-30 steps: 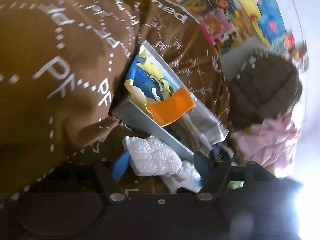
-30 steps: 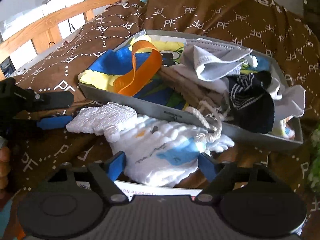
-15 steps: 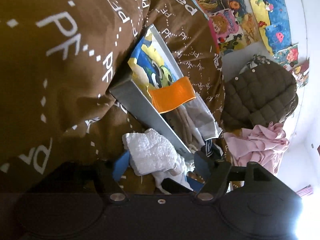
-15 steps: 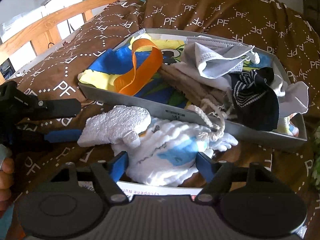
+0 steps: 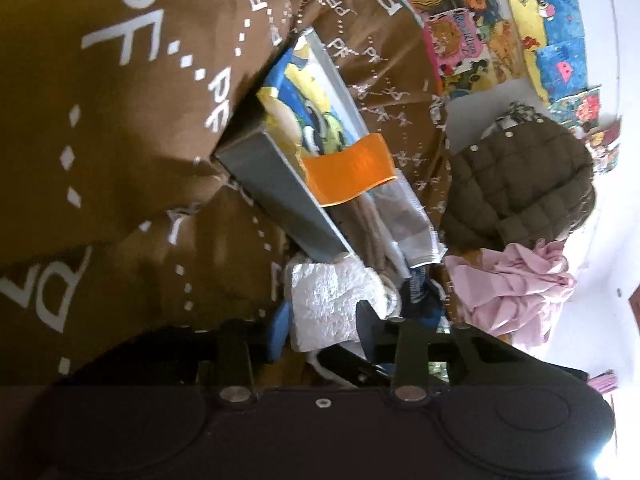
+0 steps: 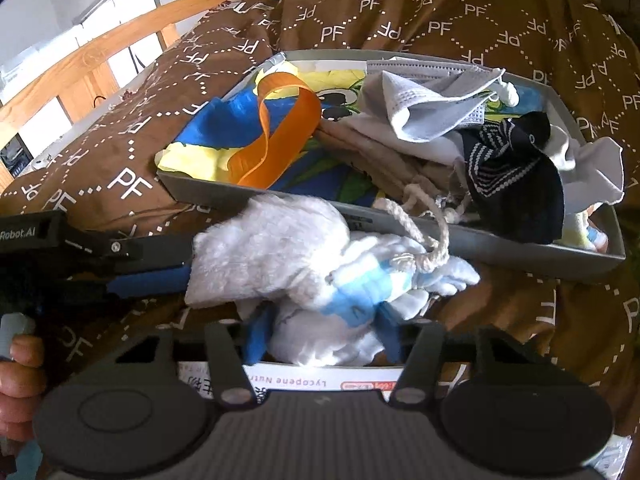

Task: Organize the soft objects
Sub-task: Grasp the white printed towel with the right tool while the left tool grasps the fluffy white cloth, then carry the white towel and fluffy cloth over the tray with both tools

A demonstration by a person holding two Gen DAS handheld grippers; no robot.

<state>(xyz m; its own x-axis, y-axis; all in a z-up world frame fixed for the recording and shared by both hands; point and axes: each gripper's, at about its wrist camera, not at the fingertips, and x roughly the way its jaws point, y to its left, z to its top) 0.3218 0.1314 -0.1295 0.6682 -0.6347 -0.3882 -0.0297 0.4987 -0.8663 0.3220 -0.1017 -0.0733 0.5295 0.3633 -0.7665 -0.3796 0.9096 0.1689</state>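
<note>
A grey tray (image 6: pixel 480 246) on the brown bedspread holds an orange band (image 6: pixel 280 136), a face mask (image 6: pixel 432 104), a dark striped sock (image 6: pixel 516 184) and other cloths. My left gripper (image 5: pixel 322 322) is shut on a white fluffy cloth (image 5: pixel 328 300), held at the tray's near wall; it shows in the right wrist view (image 6: pixel 264 252) with the left fingers (image 6: pixel 148 280) on it. My right gripper (image 6: pixel 320 344) is shut on a white-and-blue cloth (image 6: pixel 360 304) in front of the tray. The tray also shows in the left wrist view (image 5: pixel 276 196).
The brown "PF" bedspread (image 6: pixel 440 12) rises behind the tray. A wooden bed rail (image 6: pixel 100 56) runs at the left. A white printed box (image 6: pixel 288 382) lies under my right gripper. A quilted jacket (image 5: pixel 520 184) and pink cloth (image 5: pixel 516 292) lie beyond the tray.
Both grippers have closed, the left on the fluffy white cloth, the right on the white-and-blue cloth. The fluffy cloth has moved right and up against the tray wall.
</note>
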